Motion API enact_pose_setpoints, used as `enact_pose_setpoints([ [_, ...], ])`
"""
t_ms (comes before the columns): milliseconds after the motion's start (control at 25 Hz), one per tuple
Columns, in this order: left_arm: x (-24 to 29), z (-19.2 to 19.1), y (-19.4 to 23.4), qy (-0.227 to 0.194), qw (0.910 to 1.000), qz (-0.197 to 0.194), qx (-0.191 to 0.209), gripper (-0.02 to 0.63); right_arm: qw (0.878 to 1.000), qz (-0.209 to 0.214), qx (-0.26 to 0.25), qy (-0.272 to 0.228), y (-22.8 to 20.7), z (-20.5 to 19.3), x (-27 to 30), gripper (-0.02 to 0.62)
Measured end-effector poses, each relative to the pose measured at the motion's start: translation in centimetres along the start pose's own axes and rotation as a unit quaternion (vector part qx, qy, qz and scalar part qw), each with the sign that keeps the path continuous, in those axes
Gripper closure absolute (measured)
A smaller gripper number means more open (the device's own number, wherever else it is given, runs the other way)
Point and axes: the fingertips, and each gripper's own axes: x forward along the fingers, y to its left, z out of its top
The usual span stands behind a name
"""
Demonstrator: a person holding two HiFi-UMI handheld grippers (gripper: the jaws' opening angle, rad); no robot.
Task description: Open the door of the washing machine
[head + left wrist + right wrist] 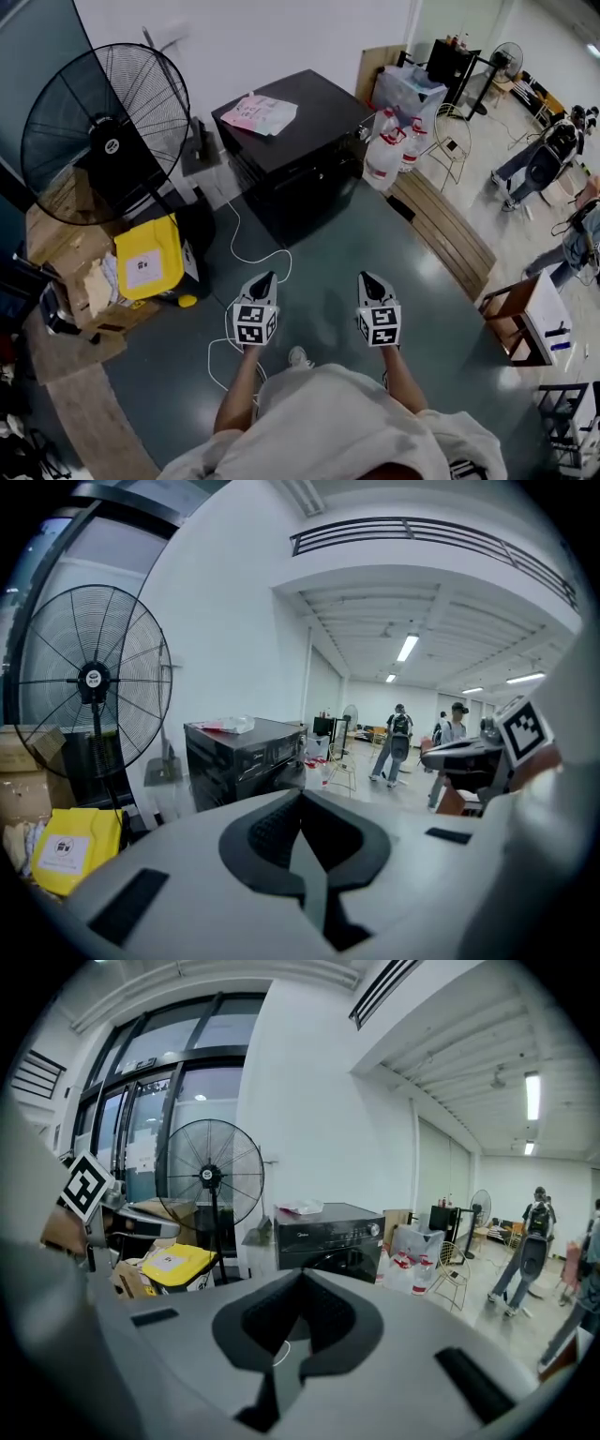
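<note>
**Matt plastic, black metal, a floor with a sheen**

The washing machine (pixel 295 159), upper middle of the head view, has a smooth black casing with a soft shine on its top. On it lies a thin, crinkled packet (pixel 259 113), pink and white, which looks like plastic film. The standing fan (pixel 105 131) at upper left has a black metal wire grille. Below it the cardboard boxes (pixel 80 281) are brown and matt. The floor (pixel 319 281) is smooth, grey-green and reflects light. At right the planks (pixel 450 234) are bare wood. The left gripper (pixel 302 794) and the right gripper (pixel 302 1274) have matt grey plastic shells and dark, finely ribbed pads.
</note>
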Motion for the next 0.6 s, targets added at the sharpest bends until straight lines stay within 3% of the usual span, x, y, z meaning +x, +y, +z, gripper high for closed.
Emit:
enact_pose_setpoints([
  [320,4.8,1.4,4.8,0.008,0.9998,-0.018,0.001,0.598,1.0,-0.015,0.007,0.013,0.4,1.1,5.7,0.597],
  [600,7.7,2.3,5.4,0.018,0.9991,-0.038,0.007,0.598,0.999,-0.022,0.016,0.029,0.1,0.8,7.6,0.597],
])
